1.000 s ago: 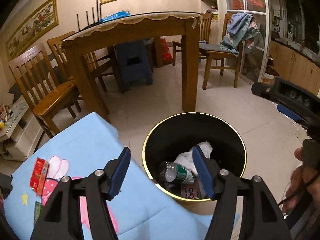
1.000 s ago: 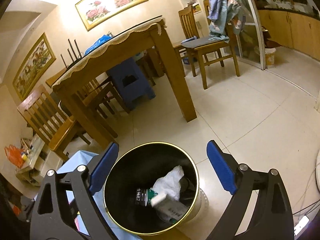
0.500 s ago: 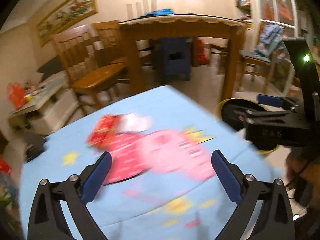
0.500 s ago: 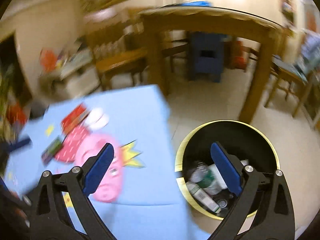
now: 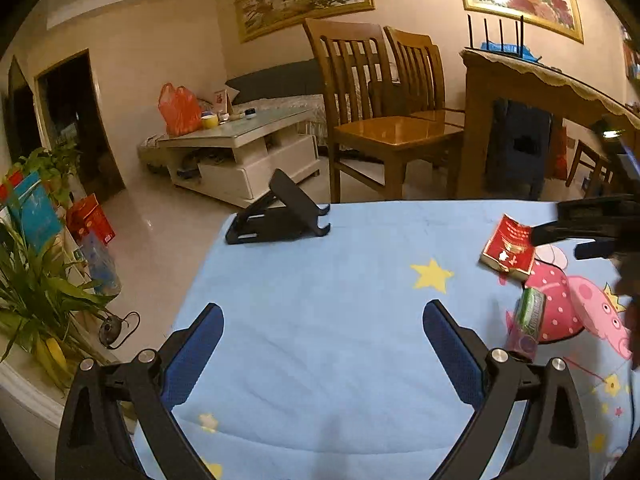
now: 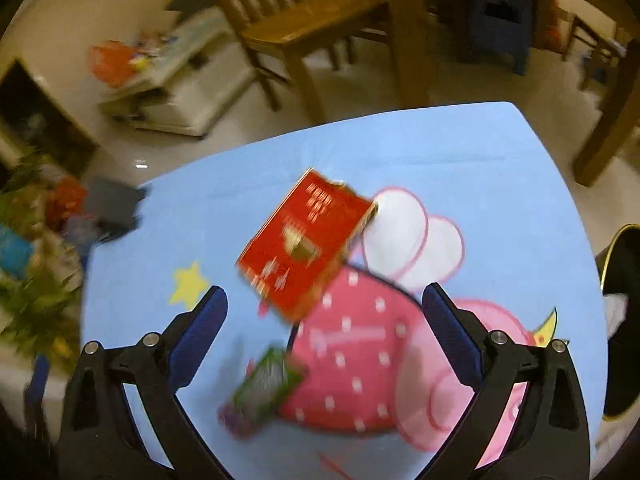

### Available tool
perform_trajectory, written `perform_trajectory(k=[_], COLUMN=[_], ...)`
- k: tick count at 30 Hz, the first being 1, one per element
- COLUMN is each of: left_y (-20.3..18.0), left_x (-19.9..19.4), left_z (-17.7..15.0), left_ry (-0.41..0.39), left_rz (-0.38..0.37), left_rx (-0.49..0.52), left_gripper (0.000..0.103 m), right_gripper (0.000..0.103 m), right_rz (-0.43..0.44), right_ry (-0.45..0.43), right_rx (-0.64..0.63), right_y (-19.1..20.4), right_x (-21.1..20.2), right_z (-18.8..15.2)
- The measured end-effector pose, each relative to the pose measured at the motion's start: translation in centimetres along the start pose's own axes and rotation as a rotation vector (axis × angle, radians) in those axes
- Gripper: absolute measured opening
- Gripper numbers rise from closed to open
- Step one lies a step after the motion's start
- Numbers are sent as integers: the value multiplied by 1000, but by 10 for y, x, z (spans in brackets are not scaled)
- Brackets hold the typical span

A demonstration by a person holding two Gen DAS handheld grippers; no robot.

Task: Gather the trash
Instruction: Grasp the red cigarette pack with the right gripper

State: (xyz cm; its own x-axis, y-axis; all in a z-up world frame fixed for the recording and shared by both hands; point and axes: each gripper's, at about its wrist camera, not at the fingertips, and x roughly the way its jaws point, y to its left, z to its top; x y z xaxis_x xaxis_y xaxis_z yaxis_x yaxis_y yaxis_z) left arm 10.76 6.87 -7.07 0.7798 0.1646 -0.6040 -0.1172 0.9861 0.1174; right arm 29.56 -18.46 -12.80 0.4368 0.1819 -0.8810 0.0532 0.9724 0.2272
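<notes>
Two wide, empty tools (image 5: pixel 322 322) (image 6: pixel 324 306) over blue cartoon cloth (image 5: pixel 320 280), wooden chairs (image 5: pixel 384 92) beyond.

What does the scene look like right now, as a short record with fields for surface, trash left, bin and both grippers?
surface: blue cartoon cloth
trash left: red box and green wrapper, both lying on the cloth
bin: black bin with gold rim, at the right edge of the right wrist view
left gripper: open, empty, over bare cloth
right gripper: open, empty, above the red box
other: black stand at the cloth's far edge
</notes>
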Motion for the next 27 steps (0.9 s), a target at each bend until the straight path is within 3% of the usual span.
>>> perform_trajectory(k=[4,8,14,16,18,20,23,27], left_y=[3,9,19,21,24,24,20,7], left_x=[-5,-8,-4,-3,-2,0,3,5], left_z=[1,1,1,0,1,1,-1,-4], left_ry=[1,-9,16,20,22,29,40,50], left_rz=[-39,-74,-91,-84,-78,-80,-89,-123], left_rx=[0,-27,-53,-57,-65,-67,-51,-15], left_gripper=[96,96,96,96,96,96,96,96], right_gripper=[97,97,98,90,77,77,75,74], right_rz=[-133,-121,-244,-296,-288,-294,-212,-149], right_ry=[105,49,91,65,46,50,64,8], right_rx=[129,231,176,101,66,-17,-70,-140], right_y=[18,32,63,76,79,83,65,31], right_x=[40,42,73,76,72,71,60,20], right_z=[17,27,39,35,31,27,13,-12])
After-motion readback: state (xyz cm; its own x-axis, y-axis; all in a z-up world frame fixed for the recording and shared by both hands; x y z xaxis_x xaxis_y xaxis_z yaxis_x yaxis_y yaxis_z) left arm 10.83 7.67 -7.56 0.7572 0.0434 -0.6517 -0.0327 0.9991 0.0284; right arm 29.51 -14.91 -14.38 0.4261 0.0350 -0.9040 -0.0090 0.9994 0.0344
